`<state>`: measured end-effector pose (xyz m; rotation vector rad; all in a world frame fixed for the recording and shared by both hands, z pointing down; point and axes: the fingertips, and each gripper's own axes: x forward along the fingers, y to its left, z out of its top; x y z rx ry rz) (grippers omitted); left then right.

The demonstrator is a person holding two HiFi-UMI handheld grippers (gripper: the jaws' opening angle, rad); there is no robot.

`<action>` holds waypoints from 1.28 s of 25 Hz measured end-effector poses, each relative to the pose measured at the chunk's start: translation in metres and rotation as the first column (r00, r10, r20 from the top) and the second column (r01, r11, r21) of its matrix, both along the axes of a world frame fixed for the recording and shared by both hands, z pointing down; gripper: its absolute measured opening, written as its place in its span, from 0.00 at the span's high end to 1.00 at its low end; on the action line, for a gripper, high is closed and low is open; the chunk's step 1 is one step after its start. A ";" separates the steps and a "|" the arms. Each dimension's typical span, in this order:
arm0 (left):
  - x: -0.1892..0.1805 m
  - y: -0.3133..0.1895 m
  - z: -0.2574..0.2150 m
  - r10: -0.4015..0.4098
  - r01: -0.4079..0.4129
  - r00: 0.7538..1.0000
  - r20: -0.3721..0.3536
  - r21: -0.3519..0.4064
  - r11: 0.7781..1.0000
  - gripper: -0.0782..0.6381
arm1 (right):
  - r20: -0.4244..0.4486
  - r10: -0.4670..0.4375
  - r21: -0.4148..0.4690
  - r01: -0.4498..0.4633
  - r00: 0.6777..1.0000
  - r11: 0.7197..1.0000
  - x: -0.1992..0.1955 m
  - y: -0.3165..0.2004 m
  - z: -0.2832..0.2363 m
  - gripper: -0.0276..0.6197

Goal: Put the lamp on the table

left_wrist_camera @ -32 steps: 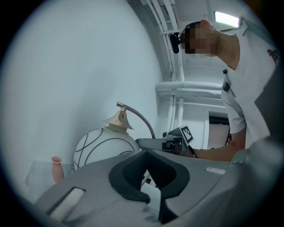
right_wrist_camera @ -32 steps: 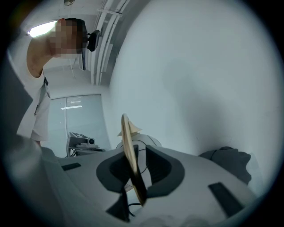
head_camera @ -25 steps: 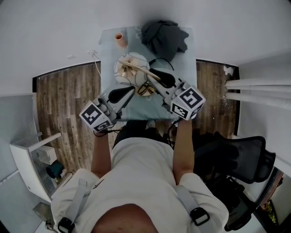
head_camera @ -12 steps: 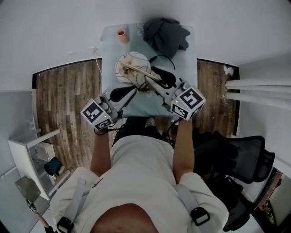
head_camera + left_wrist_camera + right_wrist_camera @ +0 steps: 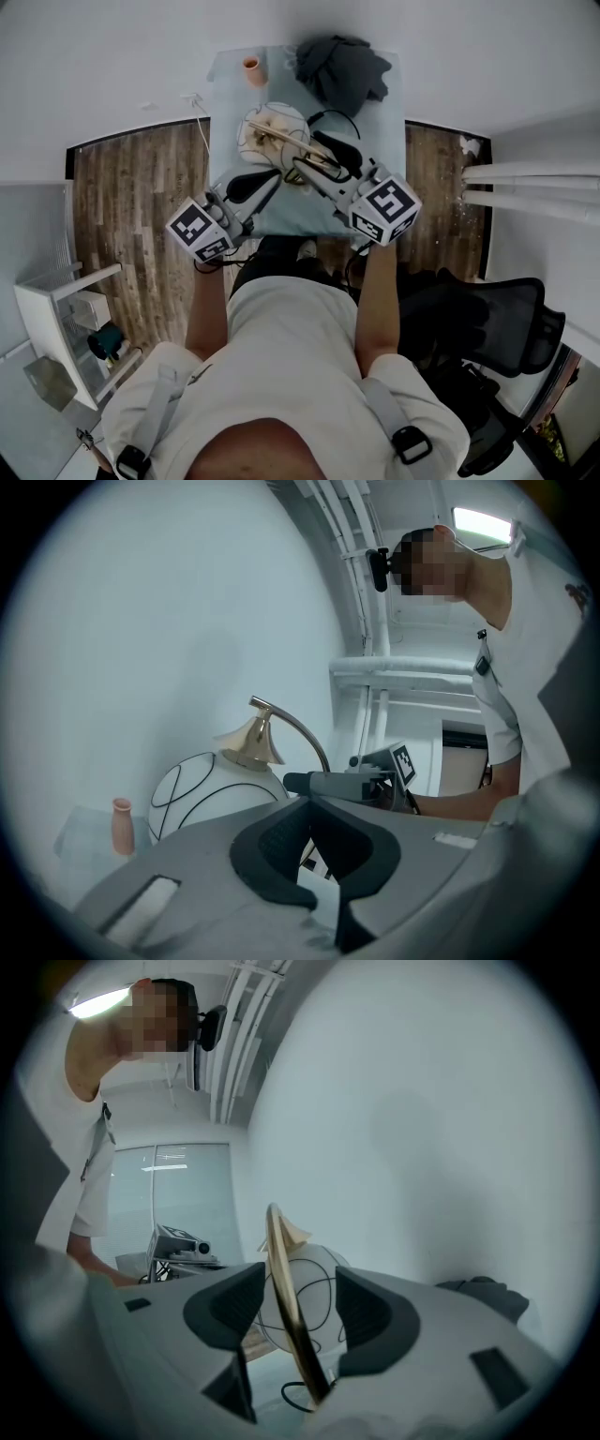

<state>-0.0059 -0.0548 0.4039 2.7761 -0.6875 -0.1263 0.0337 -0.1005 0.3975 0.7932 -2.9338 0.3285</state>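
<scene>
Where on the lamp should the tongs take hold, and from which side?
Take the thin brass arm, not the round white shade, likely too wide and smooth. Come from the near side, tongs either side of it, as the right gripper is placed now: its tongs are opening with the arm between them.

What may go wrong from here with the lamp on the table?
1. The right gripper is opening, yet the lamp's brass arm stands between its jaws; a sideways pull-back may catch it and tip the lamp.
2. The black cable loops near that gripper and may snag.
3. The left gripper is shut and apart from the lamp, so nothing steadies it.
</scene>
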 end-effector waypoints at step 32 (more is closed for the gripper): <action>-0.019 0.024 -0.068 -0.115 0.115 0.993 -0.014 0.121 0.986 0.89 | 0.058 0.049 0.166 -0.058 0.997 0.984 0.035 0.056 -0.073 0.96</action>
